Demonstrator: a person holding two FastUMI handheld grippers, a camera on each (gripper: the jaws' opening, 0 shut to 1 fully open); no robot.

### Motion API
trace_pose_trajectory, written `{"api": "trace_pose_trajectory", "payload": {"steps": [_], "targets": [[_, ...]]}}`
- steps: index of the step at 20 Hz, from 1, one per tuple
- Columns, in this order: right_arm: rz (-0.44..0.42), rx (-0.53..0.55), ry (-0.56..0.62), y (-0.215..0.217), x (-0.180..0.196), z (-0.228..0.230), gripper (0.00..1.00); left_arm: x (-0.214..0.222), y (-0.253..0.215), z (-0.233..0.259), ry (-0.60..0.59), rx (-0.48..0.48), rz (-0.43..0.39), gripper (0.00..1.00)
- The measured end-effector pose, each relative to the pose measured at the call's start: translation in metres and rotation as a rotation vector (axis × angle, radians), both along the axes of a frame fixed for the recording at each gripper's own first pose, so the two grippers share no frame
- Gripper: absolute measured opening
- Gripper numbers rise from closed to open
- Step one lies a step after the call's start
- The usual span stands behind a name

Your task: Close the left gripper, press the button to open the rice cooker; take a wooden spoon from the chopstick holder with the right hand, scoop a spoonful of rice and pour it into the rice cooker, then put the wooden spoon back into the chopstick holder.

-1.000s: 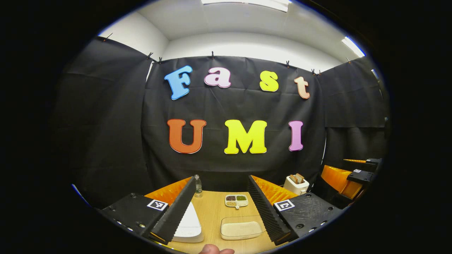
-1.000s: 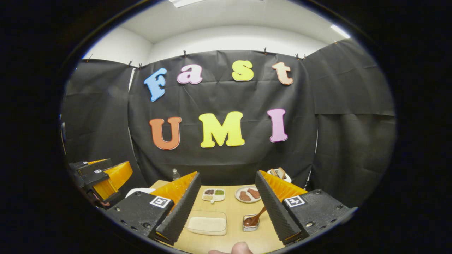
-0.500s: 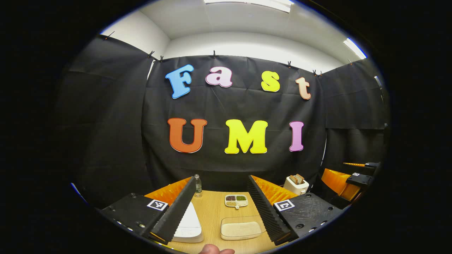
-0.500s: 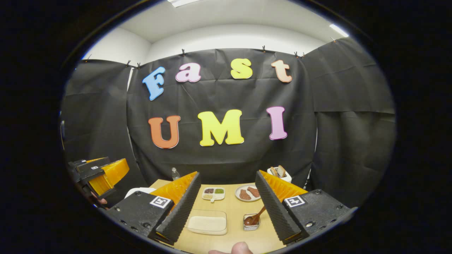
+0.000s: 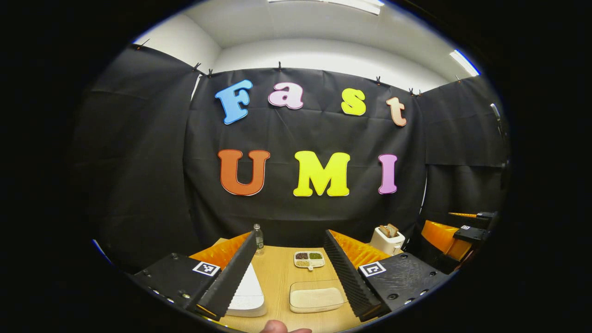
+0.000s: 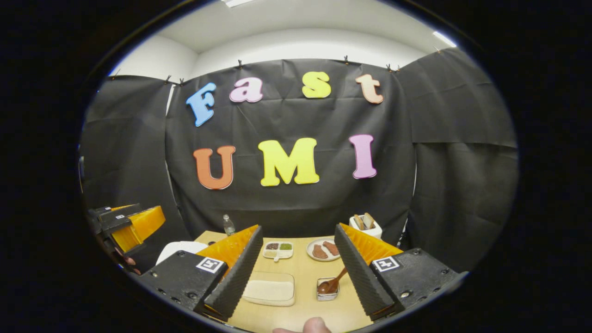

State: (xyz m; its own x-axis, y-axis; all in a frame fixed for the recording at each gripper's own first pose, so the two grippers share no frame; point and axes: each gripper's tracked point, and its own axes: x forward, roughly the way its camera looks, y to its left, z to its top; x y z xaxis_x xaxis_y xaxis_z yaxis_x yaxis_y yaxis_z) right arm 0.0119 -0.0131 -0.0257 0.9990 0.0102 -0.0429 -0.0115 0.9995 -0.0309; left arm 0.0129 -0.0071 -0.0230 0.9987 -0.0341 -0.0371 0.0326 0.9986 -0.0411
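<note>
Evidently I had both tools held high and level over the near edge of the table point(image 5: 277, 277), which I read as a starting pose, nothing yet touched. Nearest in the left gripper view, the left gripper point(image 5: 289, 268) stood wide, jaws empty; it would need closing before any press on the button. At 7 o'clock from its fingertips lay the white rice cooker point(image 5: 247, 296), partly behind the left finger, lid down. At 5 o'clock sat the clear tray of rice point(image 5: 316, 298), beyond it a small divided dish point(image 5: 309, 260), then a water bottle point(image 5: 259, 238) at 11 o'clock against the cloth.

The right gripper point(image 6: 298, 266) was likewise spread wide and empty. Its view gave what the other did not: the wooden spoon point(image 6: 334, 282) leaning in a small metal chopstick holder point(image 6: 327, 290) at 5 o'clock, and a plate point(image 6: 323, 250) at 1 o'clock. Each view caught the other tool far off at the side, and the toaster point(image 6: 365, 225) at the back. I judged the spoon stood handle-up for an easy pinch.
</note>
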Motion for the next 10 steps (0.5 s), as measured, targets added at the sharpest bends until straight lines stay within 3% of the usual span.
{"api": "trace_pose_trajectory", "payload": {"steps": [10], "targets": [[0.041, 0.036, 0.028, -0.021, 0.032, -0.020, 1.00, 0.010, 0.009, -0.028, 0.066, 0.041, 0.066, 0.93]]}}
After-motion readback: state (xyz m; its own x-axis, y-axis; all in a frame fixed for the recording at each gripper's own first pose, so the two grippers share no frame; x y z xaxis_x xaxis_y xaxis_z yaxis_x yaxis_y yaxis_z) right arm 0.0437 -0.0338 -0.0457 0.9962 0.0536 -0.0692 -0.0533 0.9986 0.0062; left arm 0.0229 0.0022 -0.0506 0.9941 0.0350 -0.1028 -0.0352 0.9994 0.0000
